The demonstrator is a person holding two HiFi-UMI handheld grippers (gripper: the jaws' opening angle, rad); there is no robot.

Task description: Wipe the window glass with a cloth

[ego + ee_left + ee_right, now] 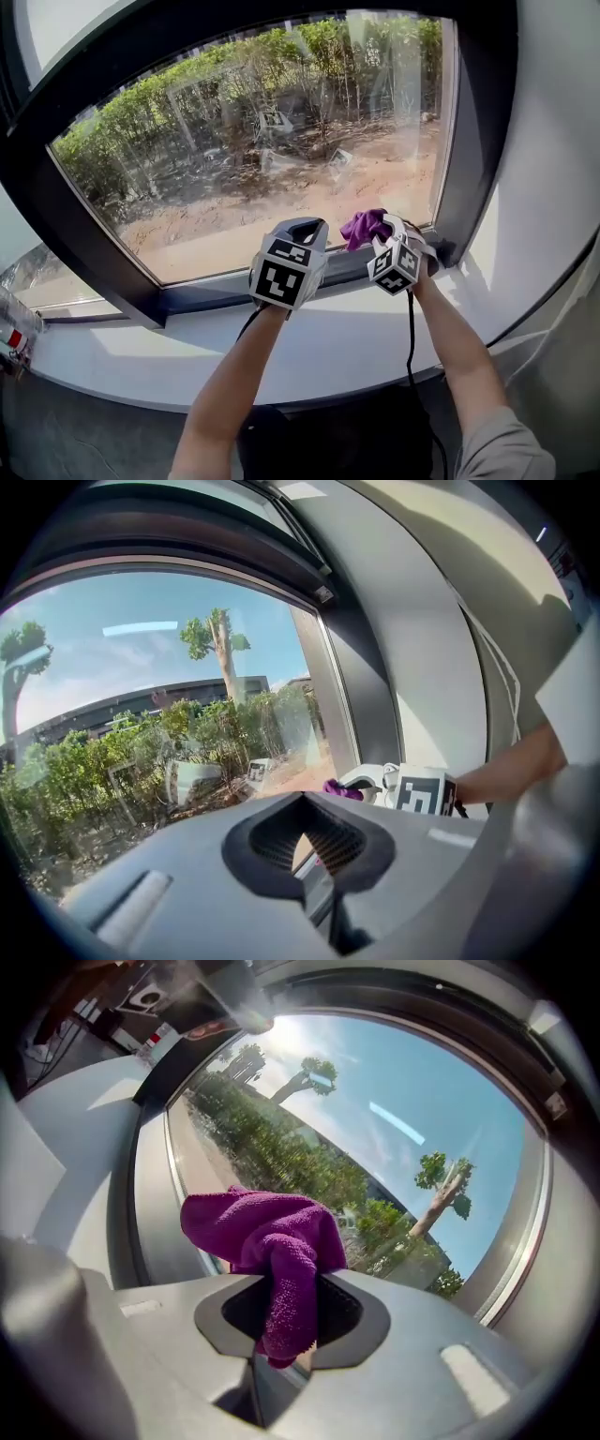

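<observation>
Forearms, two in number, are seen nearest, stretched up across the white sill [356,342]. One black cable [410,347] is hung beside the right forearm and runs over the sill's front edge. Above the sill's far edge two grippers are held side by side and apart. The left gripper [305,228] [302,841] is raised over the sill's middle. Its jaws are brought together with nothing between them. The right gripper [386,225] [291,1312] is held toward the sill's right end. Its jaws are clenched on the one purple cloth [364,227] [267,1237], which is bunched above them and spills out past the jaw tips. The cloth is held up over the sill's far edge, in front of the lower right corner of the single window glass [281,141]. Whether cloth and glass touch cannot be told. One dark frame [469,141] is set round the glass above the sill. Beyond it, bare ground and a row of shrubs are seen.
</observation>
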